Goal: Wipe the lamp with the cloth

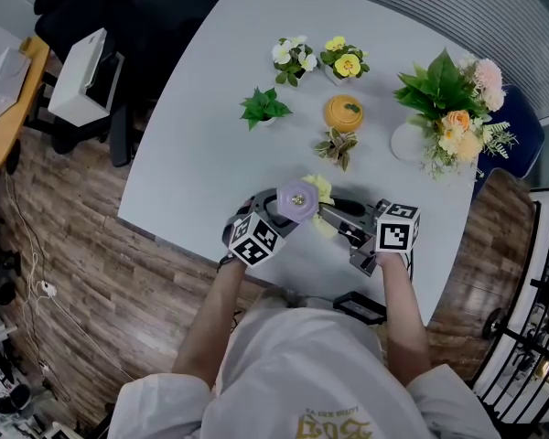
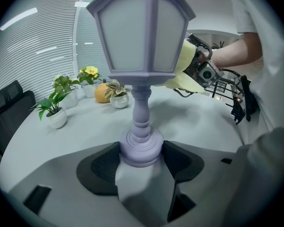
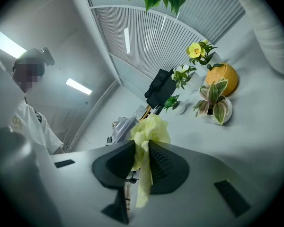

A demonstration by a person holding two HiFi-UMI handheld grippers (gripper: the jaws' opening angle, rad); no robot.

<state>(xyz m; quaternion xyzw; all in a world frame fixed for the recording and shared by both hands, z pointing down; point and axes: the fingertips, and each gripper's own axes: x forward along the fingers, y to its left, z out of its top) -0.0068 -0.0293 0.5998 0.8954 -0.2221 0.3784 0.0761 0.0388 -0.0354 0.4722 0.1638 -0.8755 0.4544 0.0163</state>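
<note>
The left gripper [image 2: 141,161] is gripping the lamp [image 2: 141,56] by its base, near the table's [image 1: 192,154] near edge, with the stem upright. The right gripper [image 3: 142,160] is pinching the cloth [image 3: 150,129] and holding it against the shade's right side. One lamp and one cloth; four small plants [image 1: 264,106], one bouquet [image 1: 453,112] and one orange pot [image 1: 344,112] are sitting toward the far edge.

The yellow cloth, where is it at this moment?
The cloth is pinched by the right hand-held gripper; in the head view it sits right of the purple lamp, near the front edge of the table.
</note>
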